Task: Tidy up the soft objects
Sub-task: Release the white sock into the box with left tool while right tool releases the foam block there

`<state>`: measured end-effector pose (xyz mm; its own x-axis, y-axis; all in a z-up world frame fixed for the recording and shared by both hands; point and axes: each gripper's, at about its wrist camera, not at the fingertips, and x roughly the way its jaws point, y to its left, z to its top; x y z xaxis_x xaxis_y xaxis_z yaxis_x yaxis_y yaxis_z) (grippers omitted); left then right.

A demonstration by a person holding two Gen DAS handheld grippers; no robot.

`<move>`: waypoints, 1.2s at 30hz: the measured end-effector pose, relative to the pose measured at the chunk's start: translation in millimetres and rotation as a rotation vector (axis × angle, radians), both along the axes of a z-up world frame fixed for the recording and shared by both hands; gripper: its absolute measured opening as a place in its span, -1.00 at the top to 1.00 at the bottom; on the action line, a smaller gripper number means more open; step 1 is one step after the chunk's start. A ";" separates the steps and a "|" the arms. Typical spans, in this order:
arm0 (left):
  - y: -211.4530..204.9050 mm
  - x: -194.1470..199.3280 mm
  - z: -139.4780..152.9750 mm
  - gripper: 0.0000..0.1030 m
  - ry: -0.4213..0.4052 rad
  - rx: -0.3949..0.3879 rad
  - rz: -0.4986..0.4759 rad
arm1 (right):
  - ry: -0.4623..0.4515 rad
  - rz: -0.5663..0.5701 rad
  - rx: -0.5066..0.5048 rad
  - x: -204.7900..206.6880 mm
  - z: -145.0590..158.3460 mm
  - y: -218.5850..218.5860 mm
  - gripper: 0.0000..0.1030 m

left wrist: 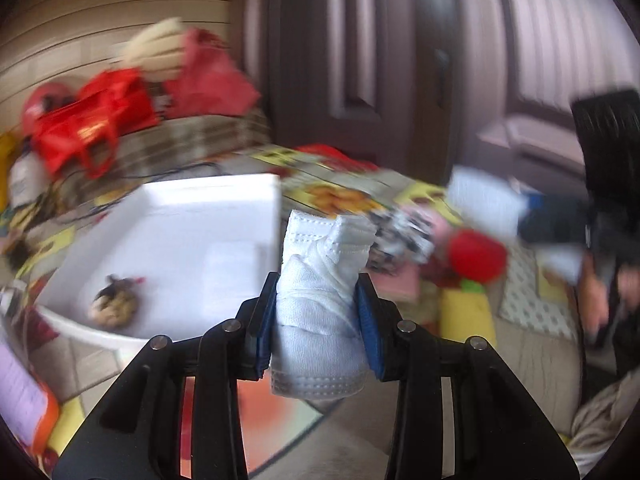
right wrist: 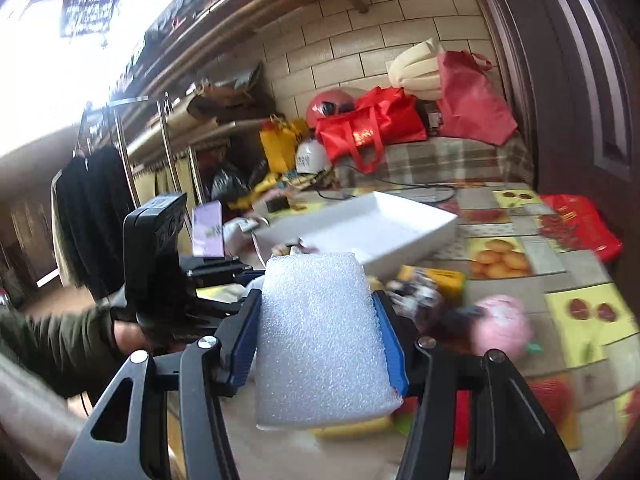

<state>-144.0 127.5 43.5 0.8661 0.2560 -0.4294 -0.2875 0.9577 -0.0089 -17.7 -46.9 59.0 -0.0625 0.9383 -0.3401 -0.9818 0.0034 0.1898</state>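
Observation:
My left gripper is shut on a rolled white face mask and holds it above the table, just right of a white tray. A small dark furry ball lies in the tray. My right gripper is shut on a white foam pad, held above the table in front of the same tray. The left gripper's body and the hand on it show at the left of the right wrist view. The foam pad also shows in the left wrist view.
A pile of soft items lies on the fruit-print tablecloth: a pink ball, a red ball, a black-and-white patterned piece, a yellow sponge. Red bags sit on a plaid bench behind. A dark door stands at the back.

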 end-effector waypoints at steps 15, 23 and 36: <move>93.0 -34.1 3.4 0.30 -0.072 0.037 0.391 | -0.068 -0.078 -0.043 -37.8 -19.0 75.8 -0.03; 133.5 4.9 -3.9 0.29 0.021 0.040 0.446 | -0.183 -0.190 -0.029 -42.7 -19.6 132.2 -0.04; 152.9 27.7 -12.3 0.28 0.125 0.005 0.543 | -0.067 -0.313 -0.116 -7.6 -23.7 186.9 -0.08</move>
